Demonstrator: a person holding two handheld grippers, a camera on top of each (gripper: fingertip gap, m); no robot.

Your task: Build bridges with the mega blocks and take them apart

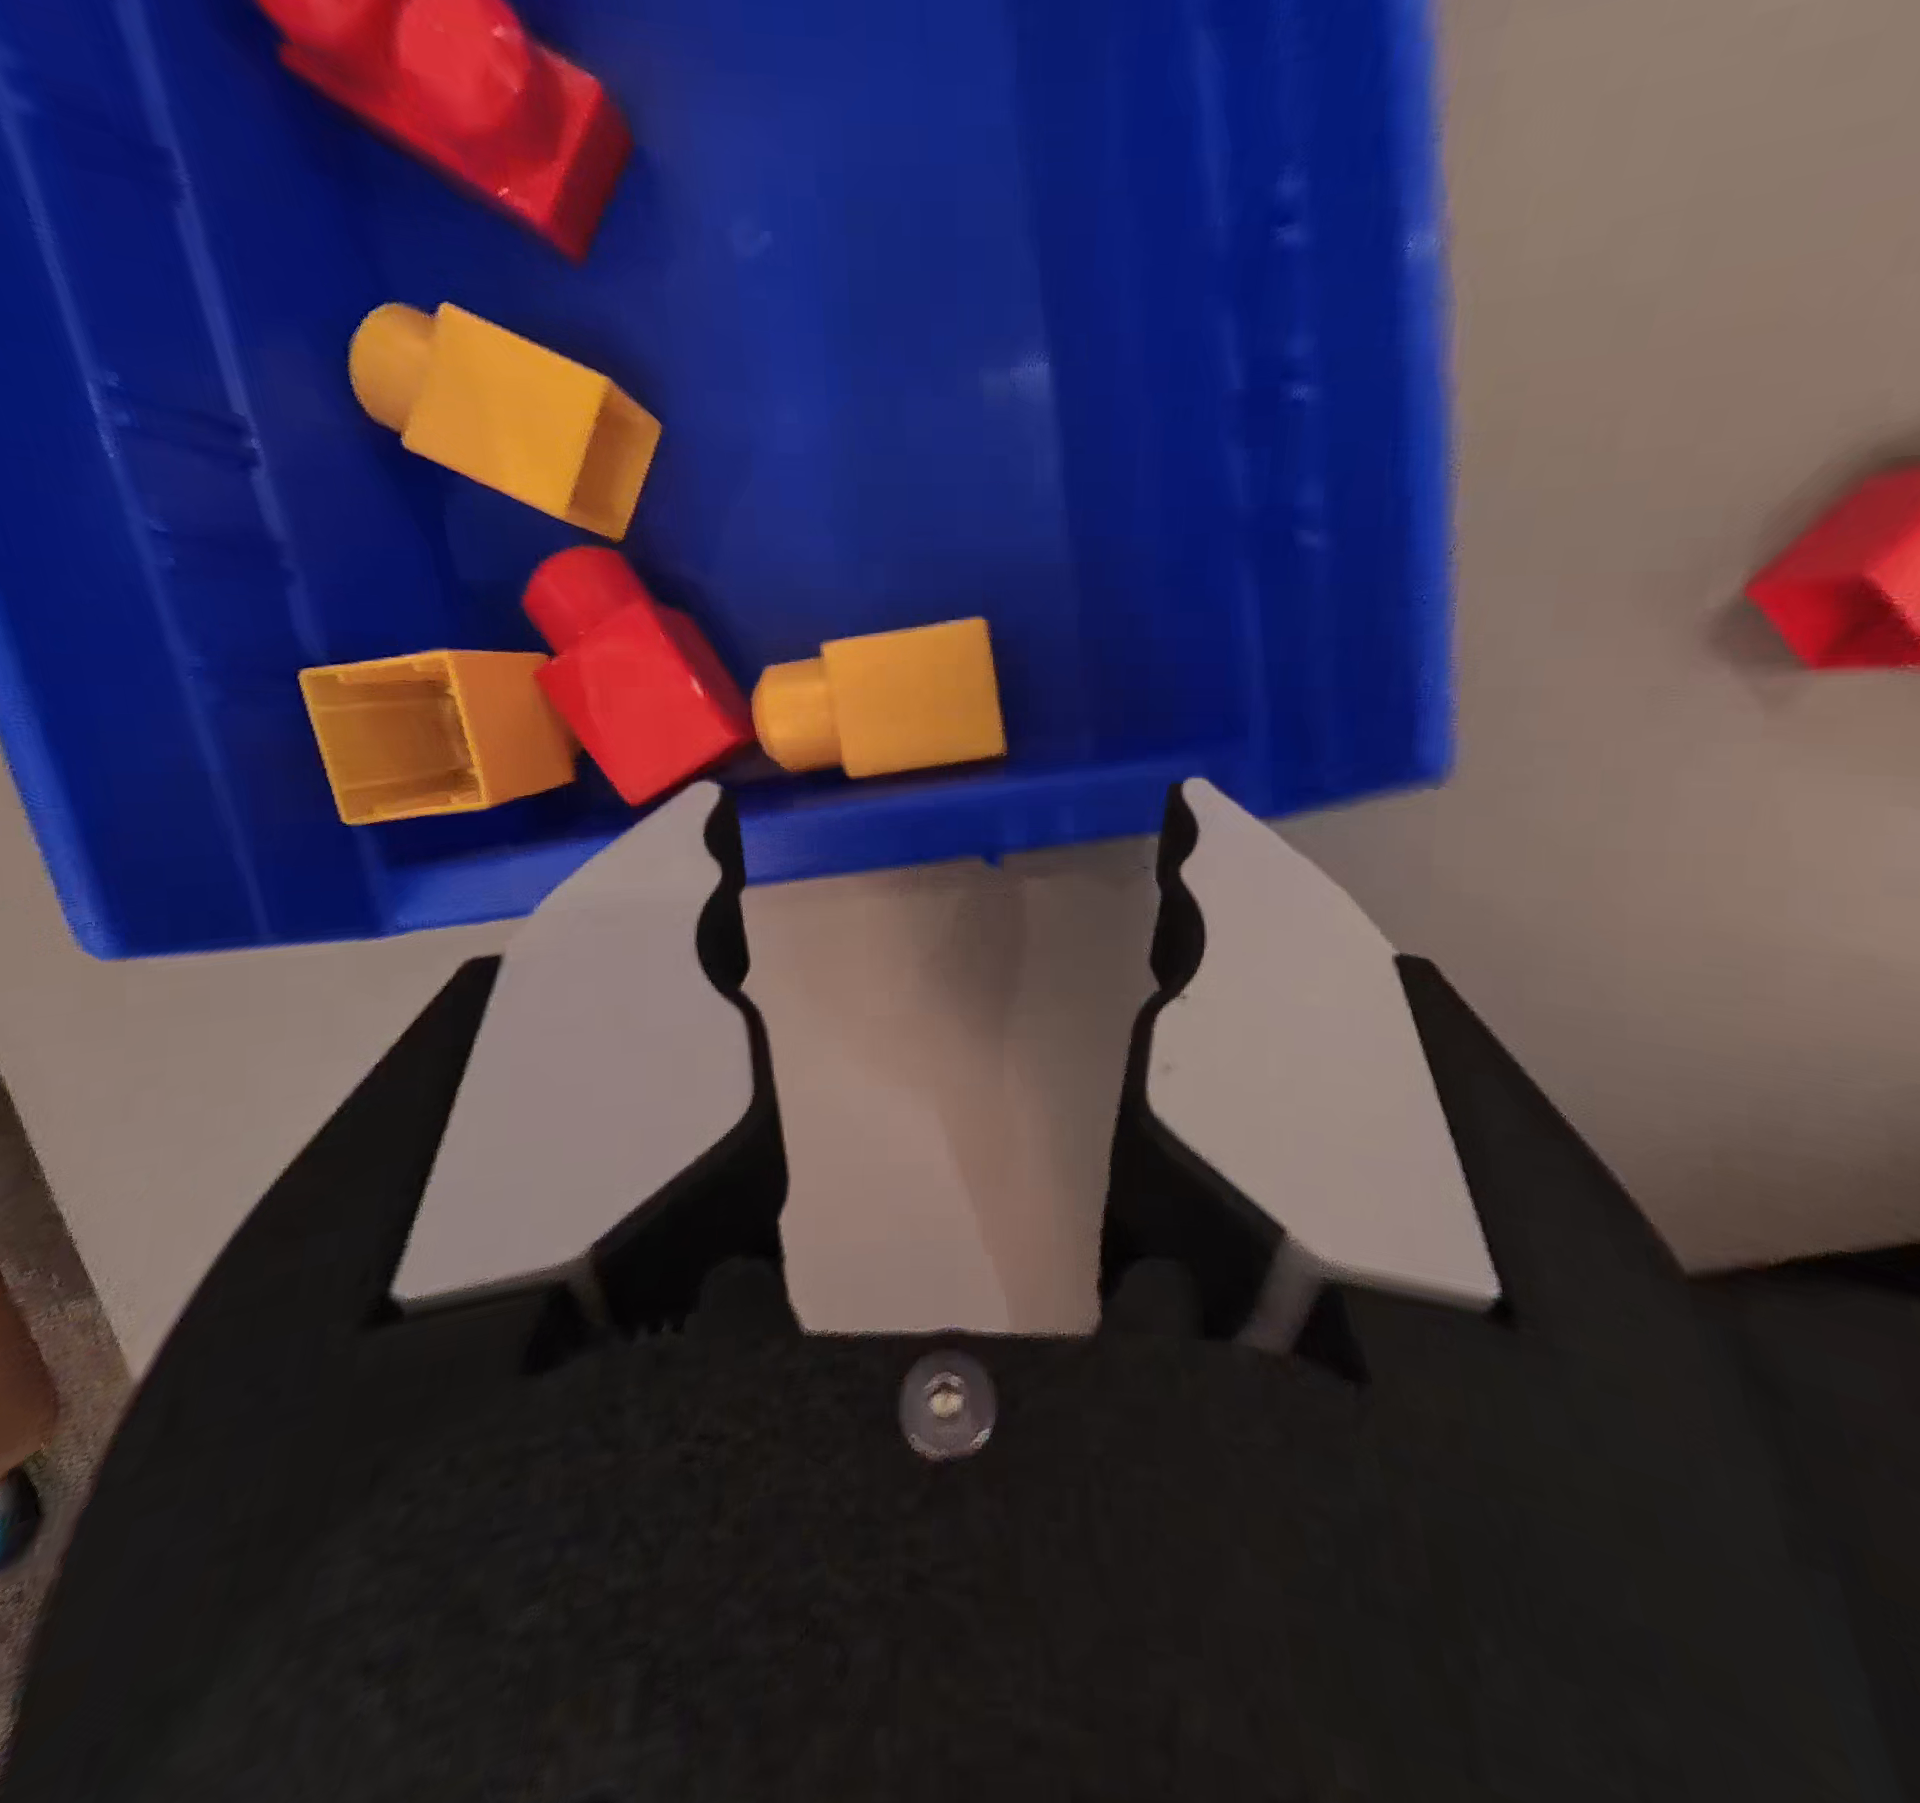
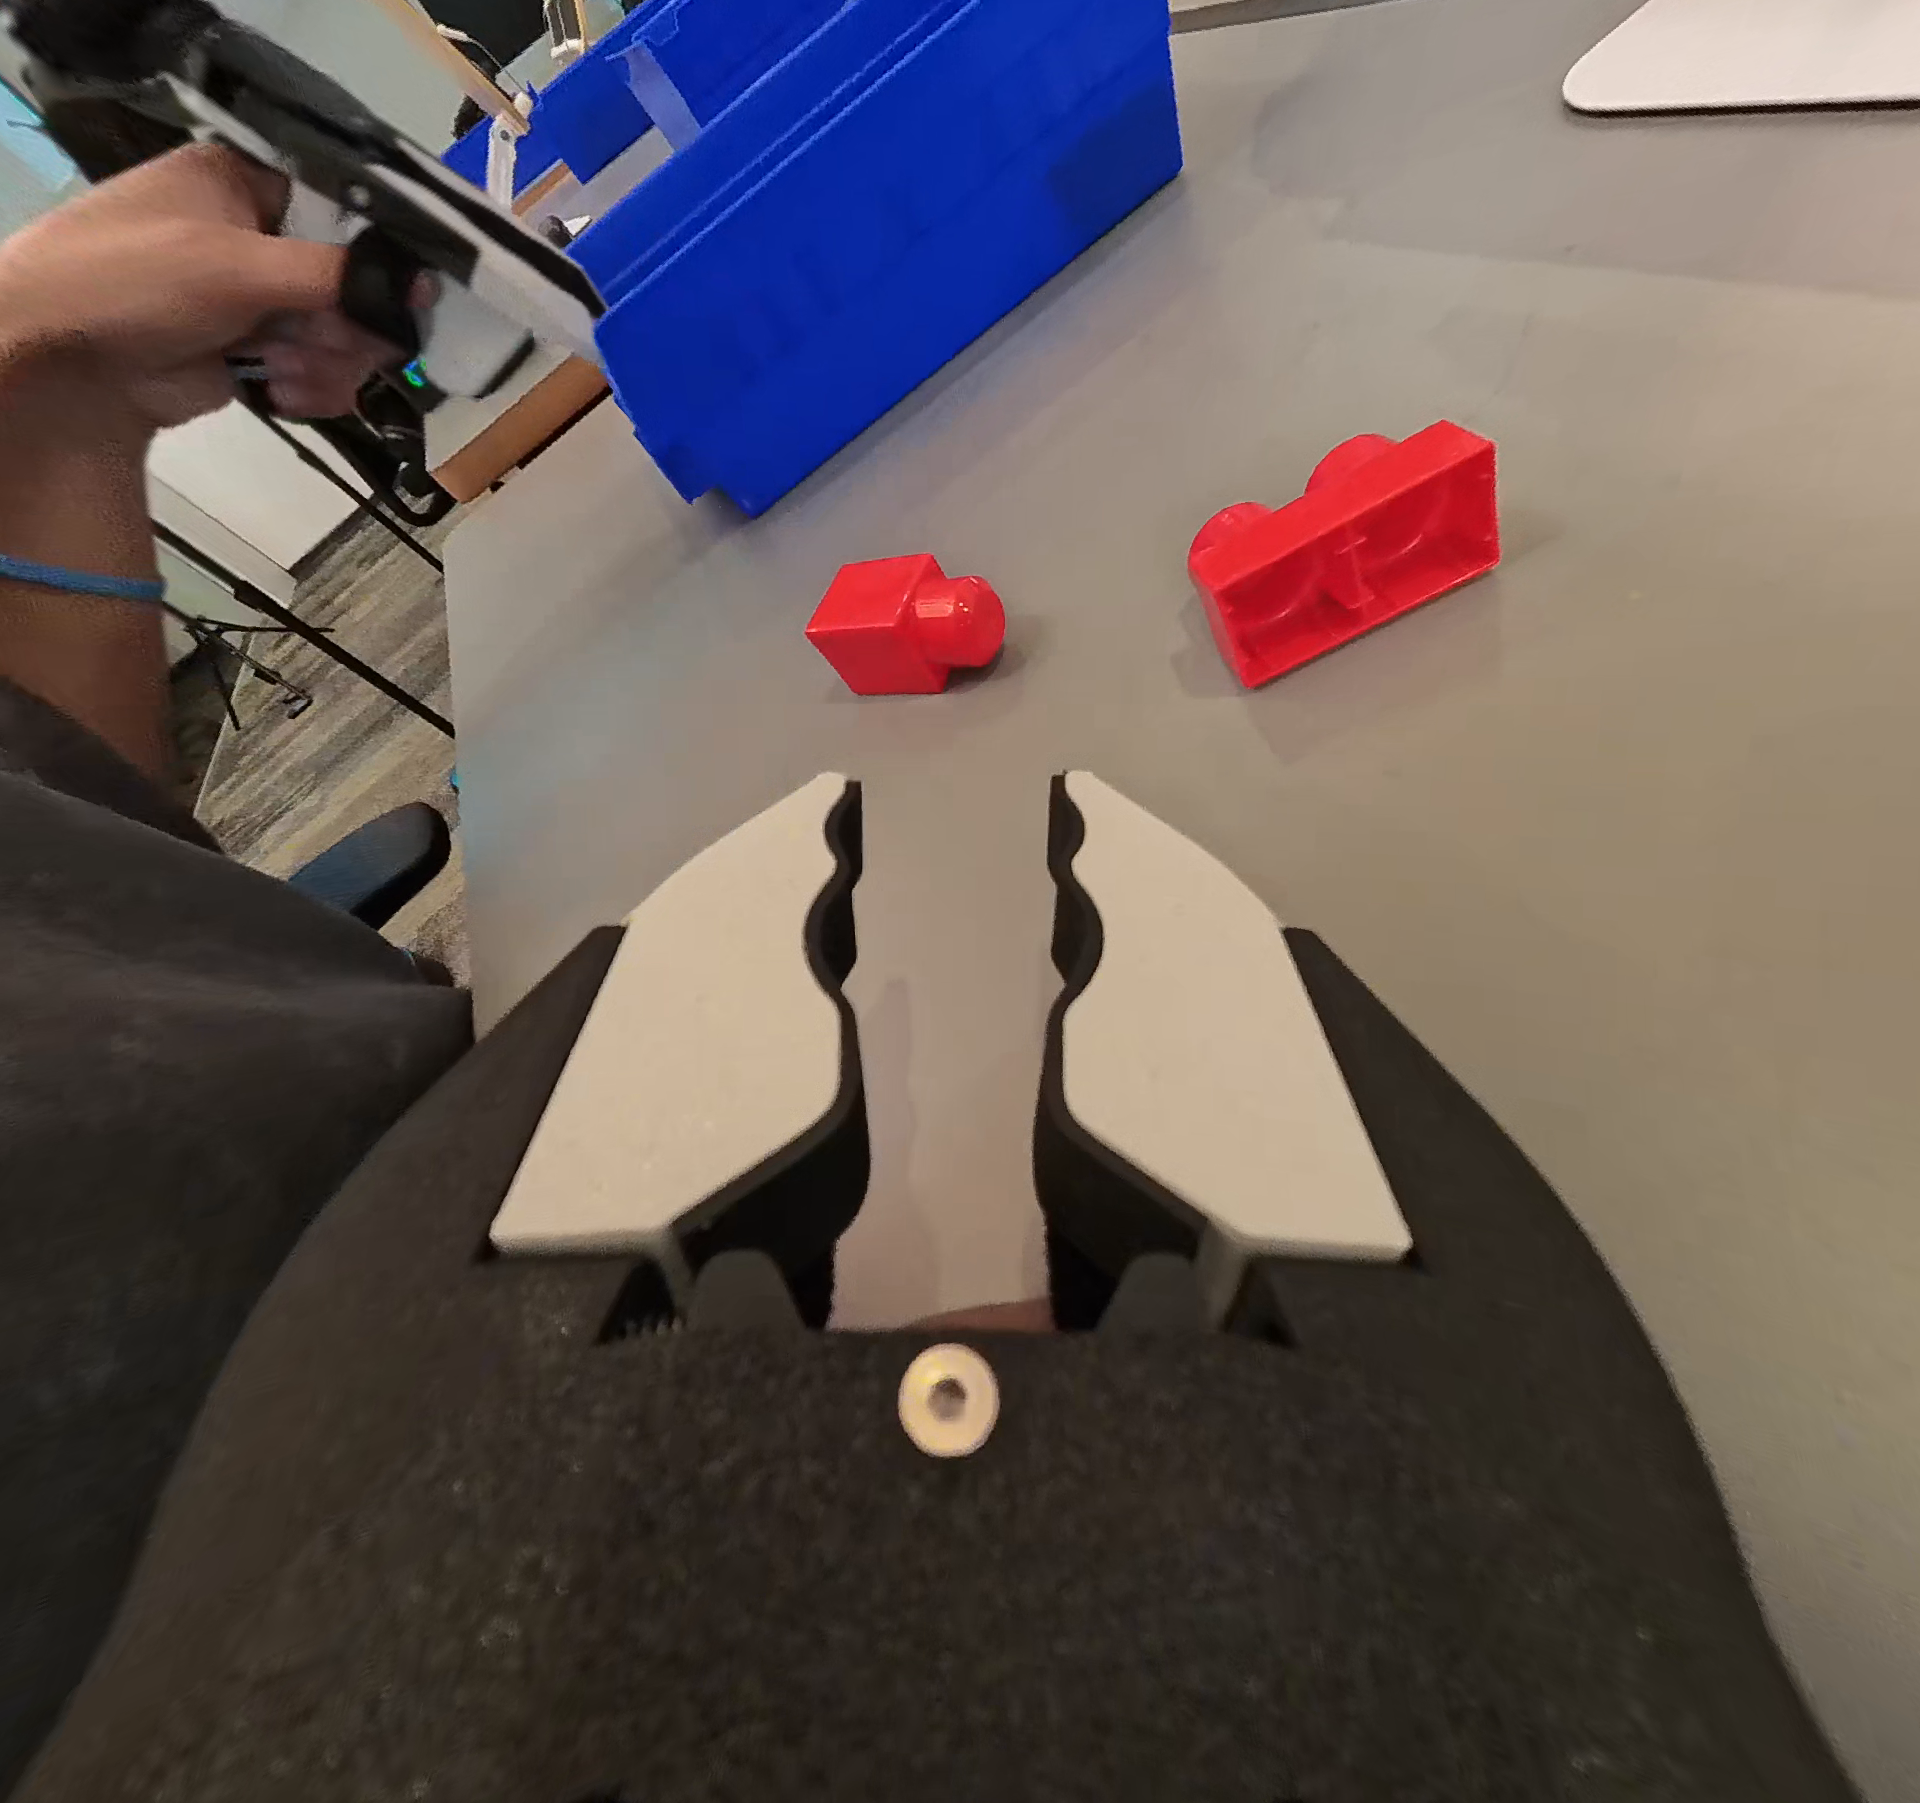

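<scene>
Two open-topped blue plastic bins [image 2: 894,226] stand toward the far left edge of our grey tabletop [image 2: 1558,922]. Nearer us lie a red two-stud plastic block [image 2: 1345,558] on its side and a red single-stud block [image 2: 899,623], probably set out as bridge parts. Our left gripper [image 1: 951,797] hovers over small yellow and red blocks [image 1: 883,699] in the nearer bin, jaws apart and empty; our right gripper [image 2: 956,782] likewise, facing the single-stud block.

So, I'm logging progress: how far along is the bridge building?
Nothing is built. Done: two red blocks lie loose on the table, a single-stud block and a two-stud block, apart. In hand: nothing; the left gripper hangs open at the blue bin, where yellow and red blocks remain, and the right gripper is open, empty. Left: all stacking and dismantling.
</scene>
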